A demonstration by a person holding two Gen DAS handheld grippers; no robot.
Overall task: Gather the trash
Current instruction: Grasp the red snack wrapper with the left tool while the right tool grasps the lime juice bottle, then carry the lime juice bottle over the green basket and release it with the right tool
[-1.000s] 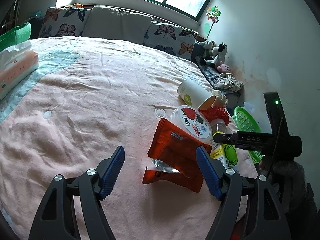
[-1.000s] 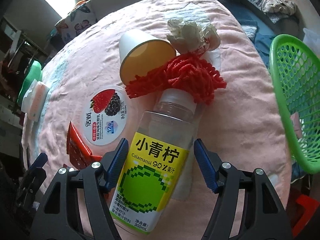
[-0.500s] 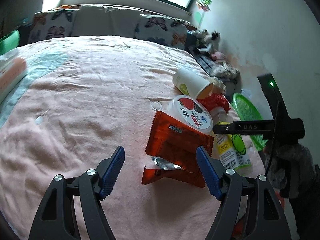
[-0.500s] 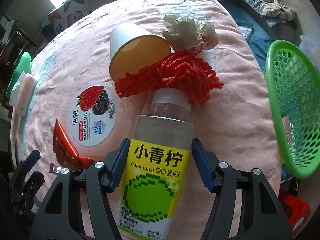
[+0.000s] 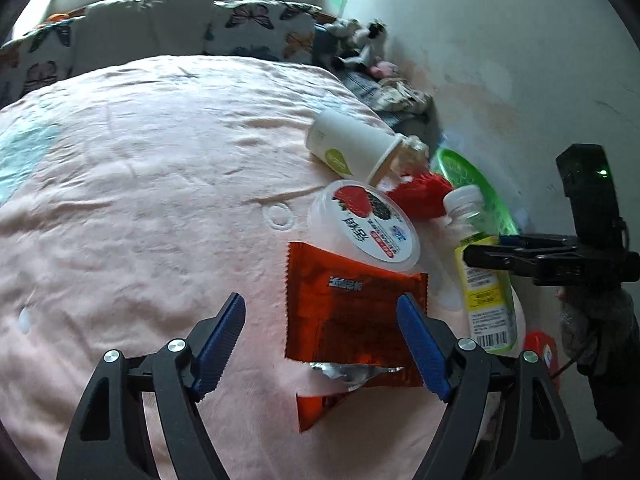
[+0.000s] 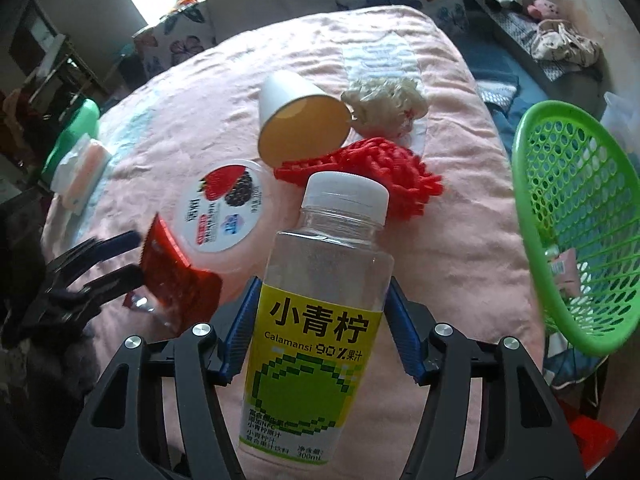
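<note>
Nearest, the right tool [image 6: 320, 322] clamps the clear juice bottle [image 6: 320, 300] (yellow-green label) over the pink bed [image 6: 440, 248]. Leftward, the left tool [image 5: 320, 338] gapes around the red wrapper [image 5: 352, 308]. Beyond lie the yogurt tub [image 6: 224, 212], red mesh [image 6: 376, 168], paper cup [image 6: 300, 120] and green basket [image 6: 532, 216].

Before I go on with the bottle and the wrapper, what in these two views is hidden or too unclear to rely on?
- Bottle base: right wrist view, cut off by the lower edge.
- Right hand-held gripper contact: the bottle label covers the pads' inner faces, so actual squeeze is unclear.
- Green basket contents: mesh wall and picture edge hide most; only a pinkish packet shows.
- Red wrapper right edge: left wrist view, behind the left hand-held gripper right finger.
- Paper cup interior: too dim to tell if empty.
</note>
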